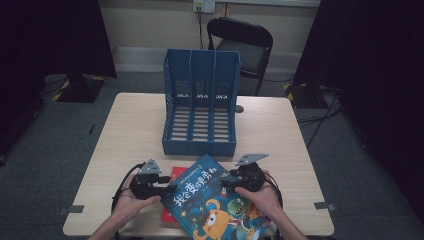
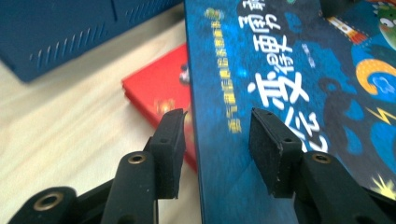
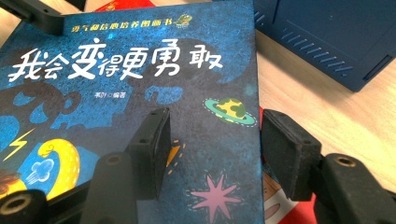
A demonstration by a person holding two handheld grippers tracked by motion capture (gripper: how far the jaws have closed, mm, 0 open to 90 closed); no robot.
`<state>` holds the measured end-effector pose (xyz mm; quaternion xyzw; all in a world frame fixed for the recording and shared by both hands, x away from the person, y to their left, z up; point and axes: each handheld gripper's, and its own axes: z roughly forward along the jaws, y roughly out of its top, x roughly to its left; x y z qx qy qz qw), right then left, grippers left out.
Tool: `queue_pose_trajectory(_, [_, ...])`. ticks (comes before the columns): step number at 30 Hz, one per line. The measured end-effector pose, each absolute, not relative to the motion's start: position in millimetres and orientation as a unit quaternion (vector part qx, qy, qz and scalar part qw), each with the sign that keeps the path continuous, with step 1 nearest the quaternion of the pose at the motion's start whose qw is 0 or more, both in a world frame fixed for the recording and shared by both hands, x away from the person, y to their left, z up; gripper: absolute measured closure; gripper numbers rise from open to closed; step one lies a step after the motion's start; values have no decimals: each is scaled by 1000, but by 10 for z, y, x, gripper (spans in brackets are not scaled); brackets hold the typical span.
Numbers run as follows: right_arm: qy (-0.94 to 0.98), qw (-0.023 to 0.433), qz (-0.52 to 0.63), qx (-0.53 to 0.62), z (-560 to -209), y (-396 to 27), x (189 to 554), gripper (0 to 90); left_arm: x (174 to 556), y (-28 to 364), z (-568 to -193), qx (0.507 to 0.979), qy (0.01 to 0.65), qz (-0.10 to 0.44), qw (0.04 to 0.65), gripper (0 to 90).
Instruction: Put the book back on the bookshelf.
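Observation:
A blue picture book (image 1: 215, 200) with white lettering lies askew on a red book (image 1: 176, 173) at the table's front edge. My left gripper (image 1: 170, 189) is at the blue book's left edge and my right gripper (image 1: 225, 179) at its right edge. In the left gripper view, the jaws (image 2: 217, 140) stand apart astride the blue book's edge (image 2: 280, 70), with the red book (image 2: 159, 88) beside it. In the right gripper view, the jaws (image 3: 212, 149) straddle the blue book's (image 3: 140, 93) other edge: one pad over the cover, one off the side with a gap.
A blue three-slot file rack (image 1: 201, 107) stands mid-table just behind the books, its slots facing me. The wooden table (image 1: 135, 130) has bare room left and right of the rack. A black chair (image 1: 245, 45) stands beyond the far edge.

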<state>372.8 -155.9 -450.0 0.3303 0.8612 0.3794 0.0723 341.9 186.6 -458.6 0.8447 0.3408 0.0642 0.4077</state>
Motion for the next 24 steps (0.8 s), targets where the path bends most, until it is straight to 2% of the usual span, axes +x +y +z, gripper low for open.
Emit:
queue_pose_trajectory(5, [861, 74, 380, 330, -4500, -1559, 3724, 439, 3311, 2001, -4605, 842, 346, 58, 410, 511])
queue_pose_trajectory(24, [858, 81, 382, 334, -4504, -1560, 3707, 442, 3213, 2101, -4614, 850, 334, 20, 408, 486])
